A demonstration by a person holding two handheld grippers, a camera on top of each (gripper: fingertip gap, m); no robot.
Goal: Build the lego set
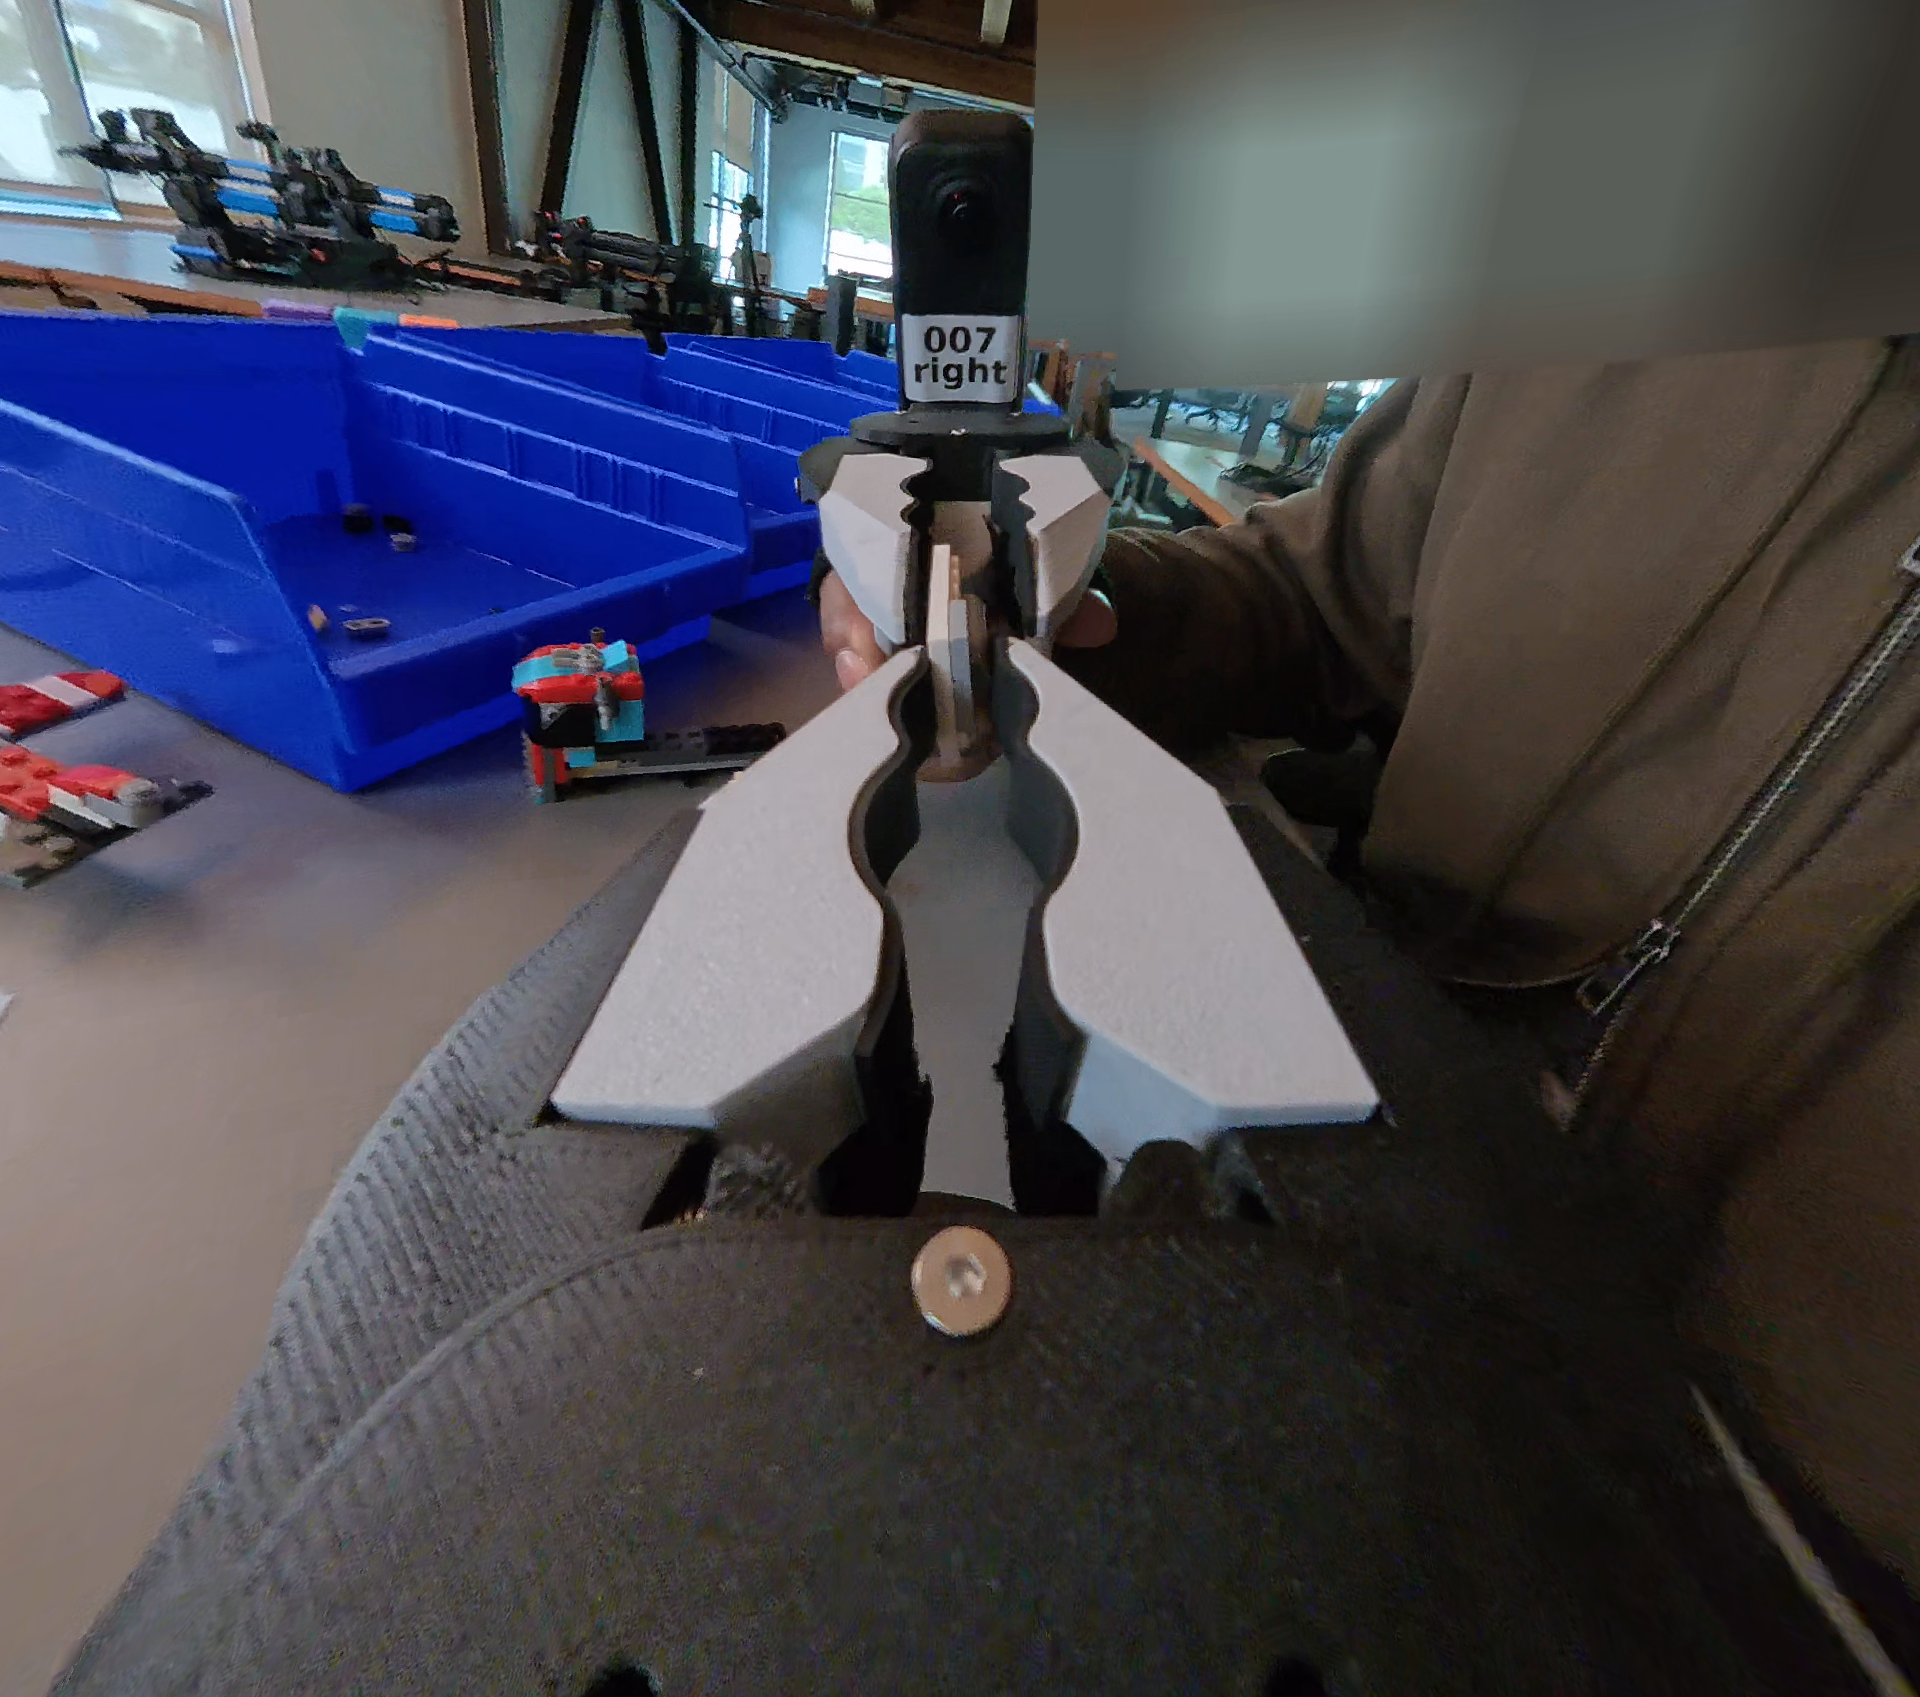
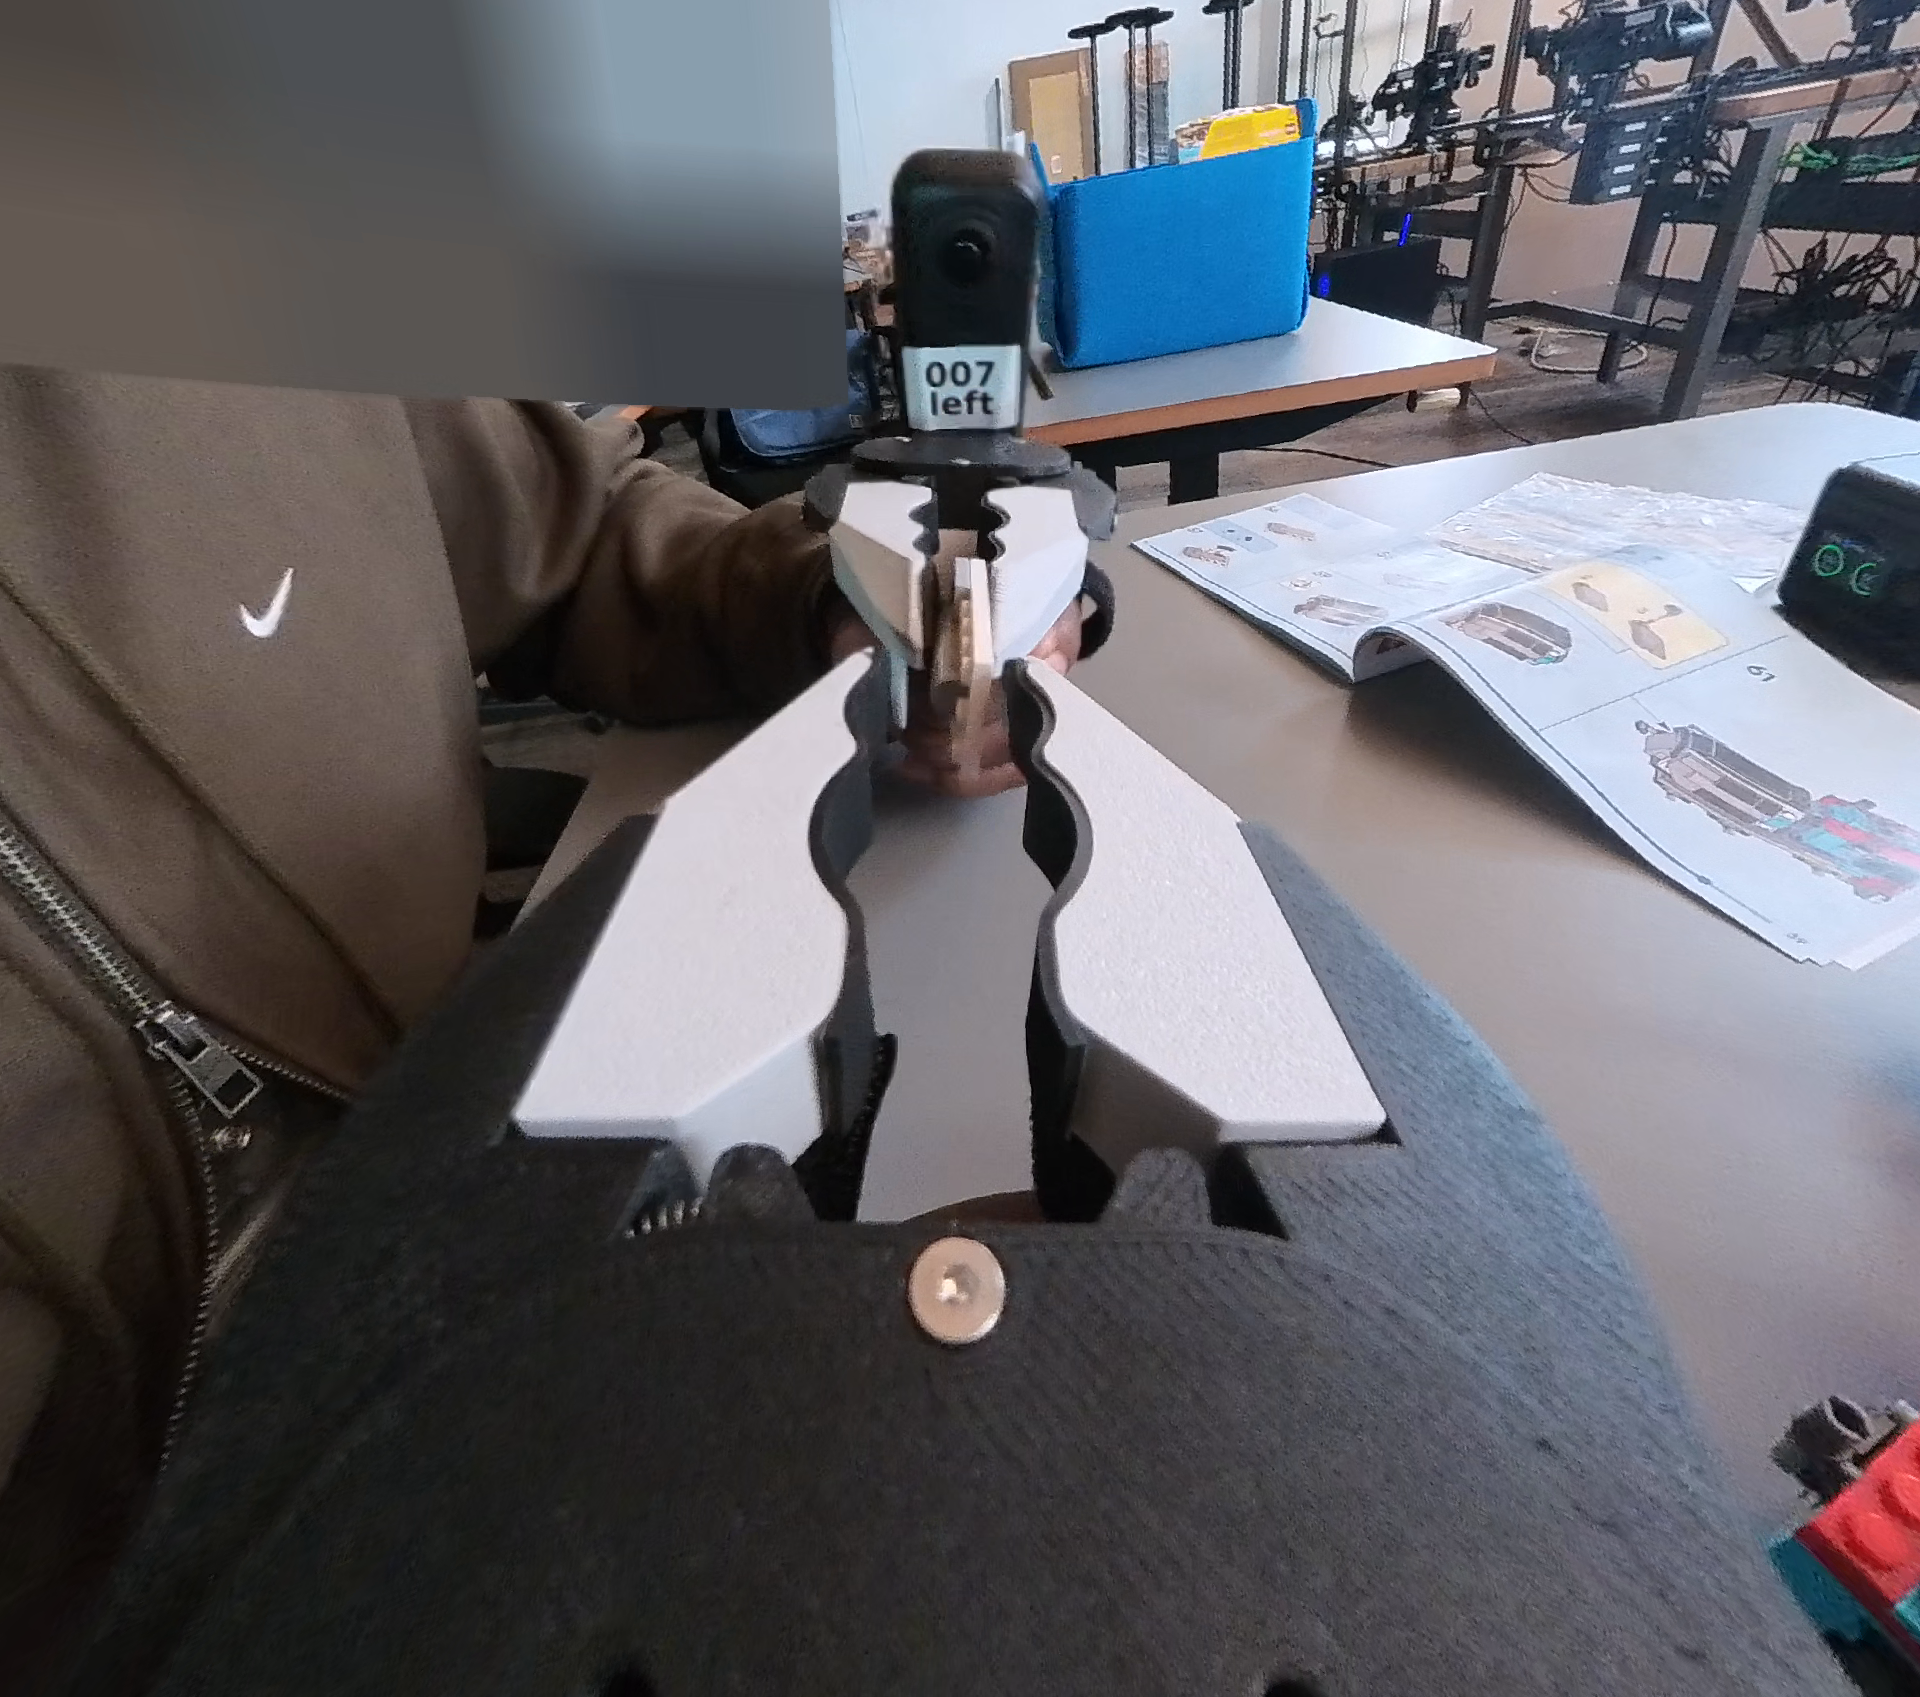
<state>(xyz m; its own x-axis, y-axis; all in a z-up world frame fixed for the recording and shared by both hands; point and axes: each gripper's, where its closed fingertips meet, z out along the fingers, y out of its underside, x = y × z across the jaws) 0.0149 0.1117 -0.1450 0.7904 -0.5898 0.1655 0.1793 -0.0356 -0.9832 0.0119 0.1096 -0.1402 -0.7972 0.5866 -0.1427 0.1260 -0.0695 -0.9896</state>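
Between the facing tips, left gripper (image 1: 961,681) clamps thin white plates (image 1: 951,639); right gripper (image 2: 940,681) parted around them; blue bin (image 1: 343,546) left.

Blue bins (image 1: 540,691), red-and-teal brick model (image 1: 582,702)

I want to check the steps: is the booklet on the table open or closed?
Open: the booklet lies on the table with illustrated pages spread.
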